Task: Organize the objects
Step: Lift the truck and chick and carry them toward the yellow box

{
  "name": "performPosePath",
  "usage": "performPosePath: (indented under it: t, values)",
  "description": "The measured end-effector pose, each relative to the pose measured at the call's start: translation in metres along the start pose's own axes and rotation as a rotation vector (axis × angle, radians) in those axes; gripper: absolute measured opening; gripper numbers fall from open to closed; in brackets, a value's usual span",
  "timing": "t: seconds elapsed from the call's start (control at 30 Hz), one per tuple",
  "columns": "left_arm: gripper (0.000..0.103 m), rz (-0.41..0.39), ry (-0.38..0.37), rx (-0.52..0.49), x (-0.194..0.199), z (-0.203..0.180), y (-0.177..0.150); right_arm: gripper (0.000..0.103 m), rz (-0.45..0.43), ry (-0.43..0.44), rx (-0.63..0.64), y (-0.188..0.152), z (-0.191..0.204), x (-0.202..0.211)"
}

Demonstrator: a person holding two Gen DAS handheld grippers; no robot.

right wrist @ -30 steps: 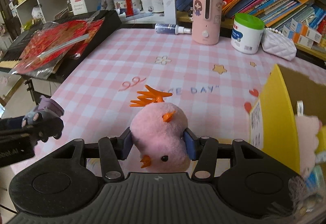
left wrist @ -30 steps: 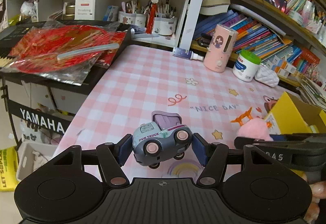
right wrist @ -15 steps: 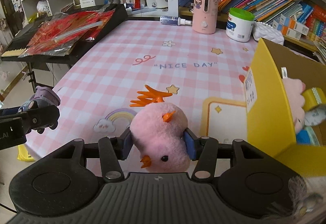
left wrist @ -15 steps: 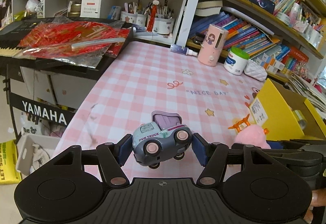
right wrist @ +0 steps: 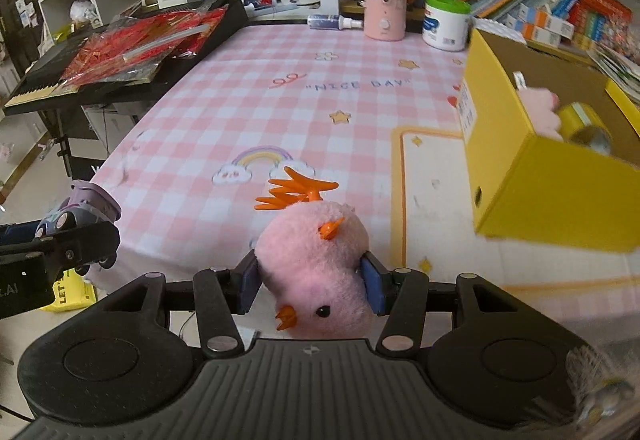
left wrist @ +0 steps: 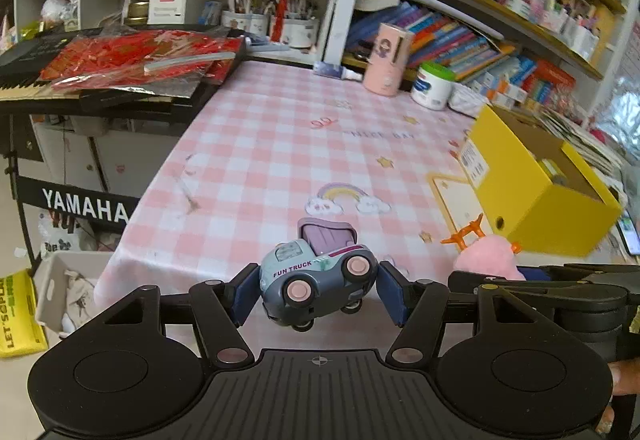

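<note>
Two toys are in hand at once, one per tong, neither yet put away. The left gripper (left wrist: pixel 316 290), low centre of the left wrist view, is clenched on a small grey-blue plastic toy car with pink wheels and "FUN TRUCK" on its side (left wrist: pixel 316 280); the blue pads press its nose and tail, and it hangs clear of the tabletop, tilted nose-down to the left. The right gripper (right wrist: pixel 310 282), low centre of the right wrist view, is clamped on a fluffy pink plush chick with orange plastic feet (right wrist: pixel 314 272); the pads sink into its sides, the feet pointing away from the camera and the beak and eye facing it. Both toys are held over the near edge of the pink-and-white checked tablecloth (right wrist: pixel 248 108). The open yellow cardboard box (right wrist: pixel 560 184) sits at the right of both views, well apart from the car and nearer the chick. Inside it, a pale pink plush piece (right wrist: pixel 540 112) and a yellow roll of tape (right wrist: pixel 580 120) already lie, so some sorting looks done. Judged from this, the task is partway: two items are gripped and airborne, each to be carried over the box rim and let go. The rest of the cloth in view holds no loose toys; the pink dispenser (right wrist: pixel 385 0) and white tub with a green lid (right wrist: pixel 446 22) at the far edge may be fixtures, cannot tell.
</note>
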State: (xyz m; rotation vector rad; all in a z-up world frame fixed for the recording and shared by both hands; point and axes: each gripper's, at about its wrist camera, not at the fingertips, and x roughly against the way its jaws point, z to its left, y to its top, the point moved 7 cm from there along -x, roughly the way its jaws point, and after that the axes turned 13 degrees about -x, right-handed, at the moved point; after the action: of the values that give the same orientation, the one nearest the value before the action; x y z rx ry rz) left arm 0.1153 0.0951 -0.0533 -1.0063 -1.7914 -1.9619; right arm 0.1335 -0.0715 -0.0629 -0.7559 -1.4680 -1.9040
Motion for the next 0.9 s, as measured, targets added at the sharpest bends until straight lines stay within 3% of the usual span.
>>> performPosePath:
  t: [0.4,0.9]
  values:
    - [0.062,0.009,-0.054,-0.066,0.026,-0.022,-0.028,0.049,0.0,-0.039,-0.093,-0.047,-0.017,0.034]
    - [0.062,0.013,-0.169,-0.152,0.026,-0.06,-0.029,0.049,-0.023,-0.13,-0.179,-0.066,-0.052,0.061]
